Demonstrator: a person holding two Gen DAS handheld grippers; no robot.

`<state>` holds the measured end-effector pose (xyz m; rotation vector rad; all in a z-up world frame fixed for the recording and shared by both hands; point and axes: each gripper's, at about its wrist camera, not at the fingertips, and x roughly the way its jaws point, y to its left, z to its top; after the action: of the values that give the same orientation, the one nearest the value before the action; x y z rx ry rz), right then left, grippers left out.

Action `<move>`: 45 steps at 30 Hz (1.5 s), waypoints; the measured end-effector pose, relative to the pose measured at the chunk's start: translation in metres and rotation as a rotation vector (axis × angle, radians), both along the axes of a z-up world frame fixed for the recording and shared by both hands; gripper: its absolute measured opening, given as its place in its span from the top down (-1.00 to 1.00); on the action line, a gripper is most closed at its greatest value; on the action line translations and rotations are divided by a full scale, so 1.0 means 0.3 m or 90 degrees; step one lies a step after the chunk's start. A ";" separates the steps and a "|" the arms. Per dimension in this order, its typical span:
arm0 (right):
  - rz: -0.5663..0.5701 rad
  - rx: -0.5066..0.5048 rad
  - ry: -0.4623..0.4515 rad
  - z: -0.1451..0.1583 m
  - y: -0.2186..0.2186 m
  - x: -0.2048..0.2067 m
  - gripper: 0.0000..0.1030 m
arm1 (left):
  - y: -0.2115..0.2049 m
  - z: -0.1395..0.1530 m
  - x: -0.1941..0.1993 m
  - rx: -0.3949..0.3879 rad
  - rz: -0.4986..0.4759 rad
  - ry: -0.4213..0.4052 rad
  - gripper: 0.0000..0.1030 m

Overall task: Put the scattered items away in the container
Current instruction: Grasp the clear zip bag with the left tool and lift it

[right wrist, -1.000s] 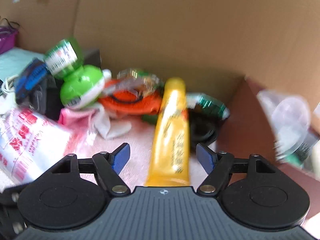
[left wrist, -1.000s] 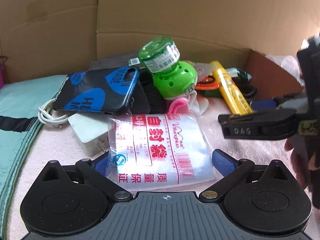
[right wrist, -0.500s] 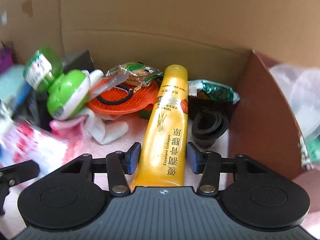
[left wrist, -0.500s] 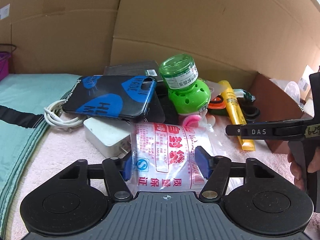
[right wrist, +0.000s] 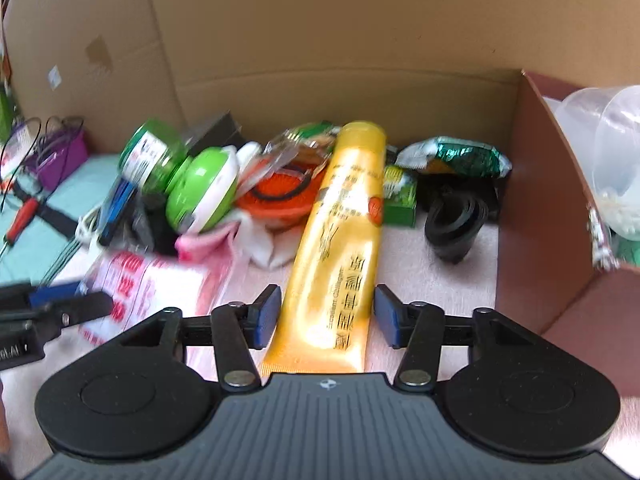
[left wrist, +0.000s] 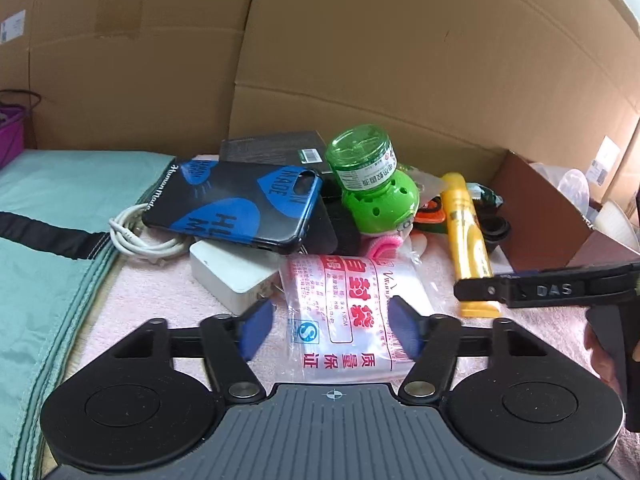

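Note:
A clear packet of zip bags with red print (left wrist: 352, 304) lies flat on the pink towel, between the blue pads of my left gripper (left wrist: 330, 330). Those jaws are opening; the left pad stands clear of the packet and the right pad sits at its edge. A yellow cream tube (right wrist: 344, 232) lies lengthwise between the pads of my right gripper (right wrist: 326, 316), whose jaws are also opening, with a small gap on each side. The brown box (right wrist: 536, 200) stands just right of the tube and holds clear plastic cups (right wrist: 608, 140).
Behind the packet are a blue-and-black phone case (left wrist: 240, 200), a white charger (left wrist: 228, 272) with its cable (left wrist: 136, 236) and a green bottle on a green plug-in base (left wrist: 368, 184). An orange brush (right wrist: 280, 196), a black ring (right wrist: 456, 220) and a green foil packet (right wrist: 456, 156) lie by the cardboard wall (left wrist: 360, 60).
Both grippers narrowed around their items half a second ago and now stand wider again. Both have drawn back and up a little; packet and tube lie where they were.

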<state>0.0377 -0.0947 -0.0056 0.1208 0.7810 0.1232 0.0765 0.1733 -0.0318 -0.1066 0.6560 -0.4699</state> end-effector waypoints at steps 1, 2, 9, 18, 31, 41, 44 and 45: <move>-0.002 0.017 0.014 0.002 -0.003 -0.015 -0.38 | 0.000 -0.004 0.004 0.001 -0.001 0.004 -0.53; -0.004 0.035 0.026 0.006 0.010 -0.042 -0.40 | 0.002 -0.010 0.008 0.004 0.001 0.006 -0.53; 0.037 0.260 0.129 0.022 -0.041 -0.048 -0.39 | 0.012 -0.043 0.033 -0.016 -0.003 0.039 -0.52; 0.039 0.400 0.172 -0.060 0.010 0.139 0.15 | 0.009 -0.043 0.056 -0.040 -0.011 0.051 -0.02; 0.097 0.324 0.084 -0.035 0.047 0.084 0.65 | 0.039 -0.016 0.015 -0.052 0.007 0.028 0.54; 0.123 0.286 -0.008 0.052 0.023 0.004 0.71 | 0.005 0.011 -0.035 -0.077 -0.006 -0.006 0.55; 0.127 0.260 -0.040 0.091 0.017 -0.020 0.72 | -0.020 0.038 -0.054 -0.079 -0.012 -0.028 0.53; 0.127 0.253 -0.051 0.104 0.014 -0.027 0.72 | -0.027 0.047 -0.057 -0.083 -0.013 -0.033 0.53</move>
<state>0.0297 -0.0904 0.0255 0.4128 0.6804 0.4700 0.0595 0.1653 -0.0176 -0.2103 0.5761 -0.5335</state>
